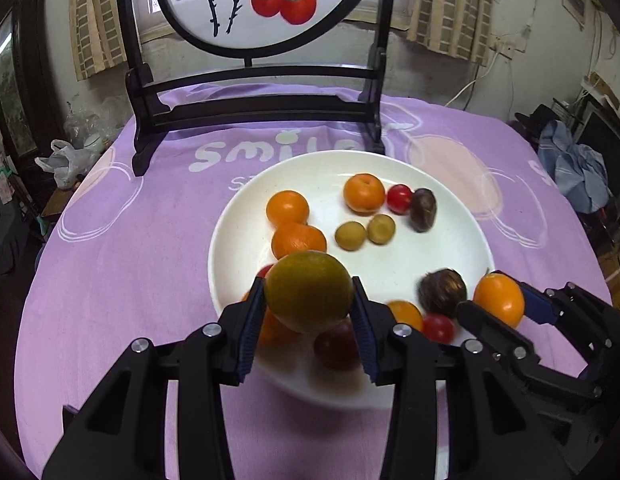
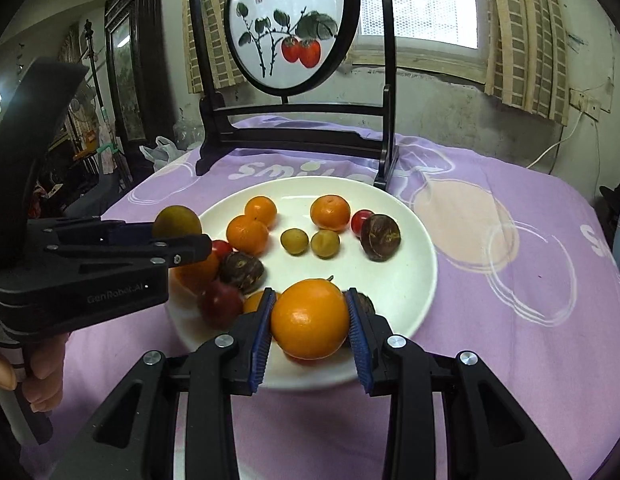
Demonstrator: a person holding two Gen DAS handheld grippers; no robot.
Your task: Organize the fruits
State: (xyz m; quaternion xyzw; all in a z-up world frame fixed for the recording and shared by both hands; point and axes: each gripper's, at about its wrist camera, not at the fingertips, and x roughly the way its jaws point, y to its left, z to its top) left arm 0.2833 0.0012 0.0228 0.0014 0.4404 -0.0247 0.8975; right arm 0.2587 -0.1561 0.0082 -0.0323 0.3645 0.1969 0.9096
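Note:
A white plate (image 1: 469, 240) on the purple cloth holds several fruits: oranges (image 1: 288, 208), two small yellow-green plums (image 1: 350, 235), red cherry tomatoes (image 1: 399, 199) and dark brown fruits (image 1: 423, 209). My left gripper (image 1: 308, 298) is shut on a greenish-yellow orange (image 1: 308, 296) above the plate's near left side; it also shows in the right wrist view (image 2: 178, 226). My right gripper (image 2: 309, 320) is shut on a bright orange (image 2: 310, 318) above the plate's (image 2: 413, 280) near edge; it shows at the right of the left wrist view (image 1: 498, 300).
A dark wooden stand with a round painted screen (image 1: 262, 4) stands on the table behind the plate. The round table's purple cloth (image 1: 130, 260) surrounds the plate. Plastic bags (image 1: 66, 160) and room clutter lie beyond the table's edges.

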